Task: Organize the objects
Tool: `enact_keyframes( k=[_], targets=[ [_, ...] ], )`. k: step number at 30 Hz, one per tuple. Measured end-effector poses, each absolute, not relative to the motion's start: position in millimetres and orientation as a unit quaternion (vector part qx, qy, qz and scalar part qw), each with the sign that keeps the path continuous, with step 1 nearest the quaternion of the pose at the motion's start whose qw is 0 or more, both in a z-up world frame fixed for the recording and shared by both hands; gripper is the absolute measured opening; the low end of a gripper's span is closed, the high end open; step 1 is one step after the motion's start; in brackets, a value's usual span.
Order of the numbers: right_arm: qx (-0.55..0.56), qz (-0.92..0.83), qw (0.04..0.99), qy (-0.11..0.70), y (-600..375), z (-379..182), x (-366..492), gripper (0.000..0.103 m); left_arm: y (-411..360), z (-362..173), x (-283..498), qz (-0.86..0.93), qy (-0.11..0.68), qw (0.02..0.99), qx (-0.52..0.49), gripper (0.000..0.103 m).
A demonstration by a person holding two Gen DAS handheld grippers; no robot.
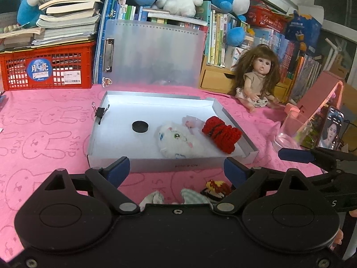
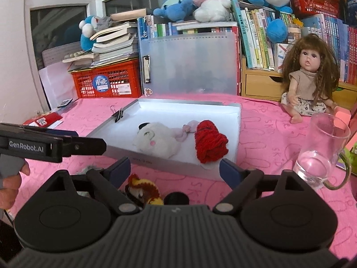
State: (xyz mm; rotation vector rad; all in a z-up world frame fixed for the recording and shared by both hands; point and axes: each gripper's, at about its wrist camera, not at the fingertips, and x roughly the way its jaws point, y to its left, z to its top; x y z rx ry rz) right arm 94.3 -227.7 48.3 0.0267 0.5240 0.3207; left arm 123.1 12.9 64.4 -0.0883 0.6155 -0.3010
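Both my grippers hang over the pink tabletop [image 1: 55, 120] in front of the shallow white box [image 1: 234, 120], and both pairs of jaws stand wide apart with nothing between the pads. My left gripper [image 1: 176, 167] looks straight at the box's near wall; my right gripper [image 2: 175, 167] sits beside it.

Already in the box lie a black puck [image 1: 140, 126], a white plush cat [image 1: 178, 141], a small pale pink toy [image 1: 191, 121] and a red knitted bundle [image 1: 222, 134].

Still outside, on the cloth just below my jaws, are a small orange and yellow knitted toy [image 2: 145, 191], a black round cap [image 2: 177, 198] beside it, and, under my left gripper, some pale striped soft thing [image 1: 154, 197] I cannot make out properly.

I judge the knitted toy light, soft and squashy: it should not slip, but loose yarn may snag, so I would pinch it across the fat middle. The cap looks stiff and smooth; I would take it across its width, squarely, or it may squirt out.

A glass cup [image 2: 323, 151] stands near my right side, fragile, best kept clear of.
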Motion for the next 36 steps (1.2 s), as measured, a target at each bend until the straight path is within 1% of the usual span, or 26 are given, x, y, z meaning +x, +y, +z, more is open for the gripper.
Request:
enact_keyframes(
  k=[19, 36],
  targets=[
    [0.005, 0.164, 0.948, 0.273, -225.9, 26.0, 69.1, 0.095, 7.7, 47.6, 83.1, -0.142, 0.267, 0.953, 0.009, 0.094],
    [0.002, 0.157, 0.945, 0.287, -222.1, 7.9, 60.9, 0.096, 19.4, 28.7, 61.5, -0.128, 0.273, 0.953, 0.015, 0.095]
  ],
)
